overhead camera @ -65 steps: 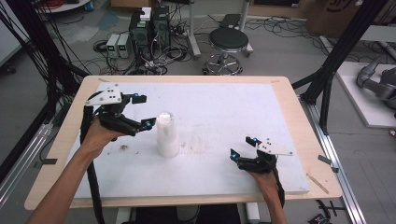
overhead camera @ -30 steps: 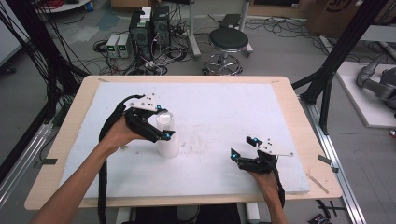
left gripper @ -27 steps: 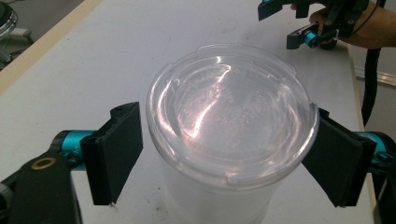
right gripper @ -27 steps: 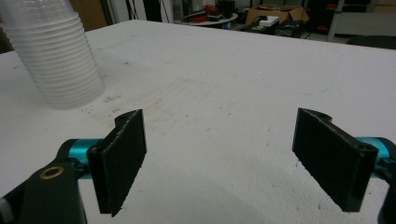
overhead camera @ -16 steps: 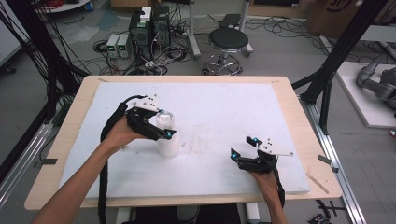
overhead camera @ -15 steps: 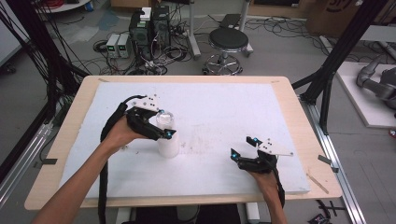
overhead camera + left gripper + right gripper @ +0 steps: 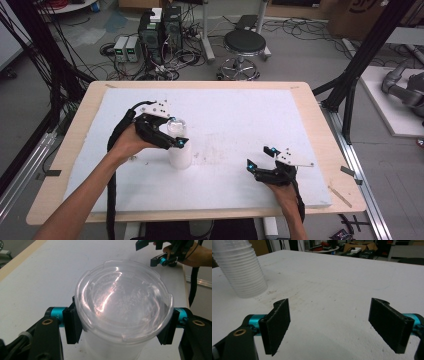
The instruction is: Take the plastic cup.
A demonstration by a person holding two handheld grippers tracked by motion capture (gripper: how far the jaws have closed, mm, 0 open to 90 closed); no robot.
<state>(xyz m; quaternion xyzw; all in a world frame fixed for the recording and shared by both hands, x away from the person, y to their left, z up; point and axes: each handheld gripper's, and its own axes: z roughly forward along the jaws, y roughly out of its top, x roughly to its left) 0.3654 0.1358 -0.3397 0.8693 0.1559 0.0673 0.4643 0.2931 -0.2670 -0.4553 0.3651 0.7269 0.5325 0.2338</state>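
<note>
1. Since the earliest frame, the left gripper (image 7: 172,134) has moved from the table's left edge to the stack of clear plastic cups (image 7: 179,150); its jaws have just been closing and now clamp the stack's top under the rim.
2. The stack stands upright on the white table (image 7: 240,115), at about 9 o'clock from centre.
3. The right gripper (image 7: 261,158) rests at about 4 o'clock, jaws apart, nothing between them.
</note>
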